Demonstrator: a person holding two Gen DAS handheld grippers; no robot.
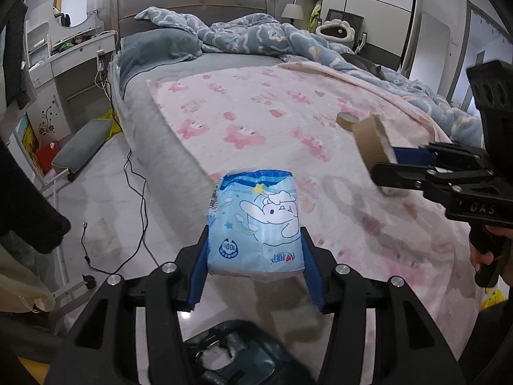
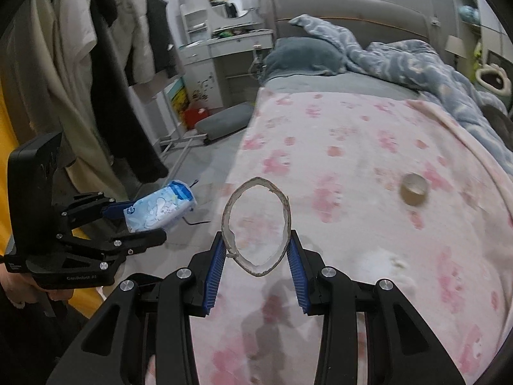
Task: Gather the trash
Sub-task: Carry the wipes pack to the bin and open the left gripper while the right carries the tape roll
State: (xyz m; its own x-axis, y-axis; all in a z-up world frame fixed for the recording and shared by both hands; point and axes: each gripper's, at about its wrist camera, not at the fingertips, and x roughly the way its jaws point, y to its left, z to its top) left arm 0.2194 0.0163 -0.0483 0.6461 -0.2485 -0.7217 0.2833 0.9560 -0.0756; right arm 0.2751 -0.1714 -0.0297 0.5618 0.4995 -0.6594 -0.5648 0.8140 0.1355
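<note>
My left gripper [image 1: 255,256] is shut on a blue tissue pack [image 1: 256,221] with a cartoon print and holds it over the floor beside the bed, above a dark bin [image 1: 237,356]. The pack also shows in the right wrist view [image 2: 160,208]. My right gripper [image 2: 256,253] is shut on a squashed cardboard tube [image 2: 256,224] and holds it above the pink blanket [image 2: 352,166]; this tube also shows in the left wrist view [image 1: 372,141]. A second cardboard tube [image 2: 413,189] lies on the blanket, also in the left wrist view [image 1: 348,120].
The bed has a rumpled blue duvet [image 1: 272,35] and a pillow [image 1: 157,51] at the head. A black cable [image 1: 134,192] runs over the floor by a grey cushion [image 1: 83,144]. Clothes [image 2: 96,64] hang at the left, next to a white dressing table [image 2: 231,41].
</note>
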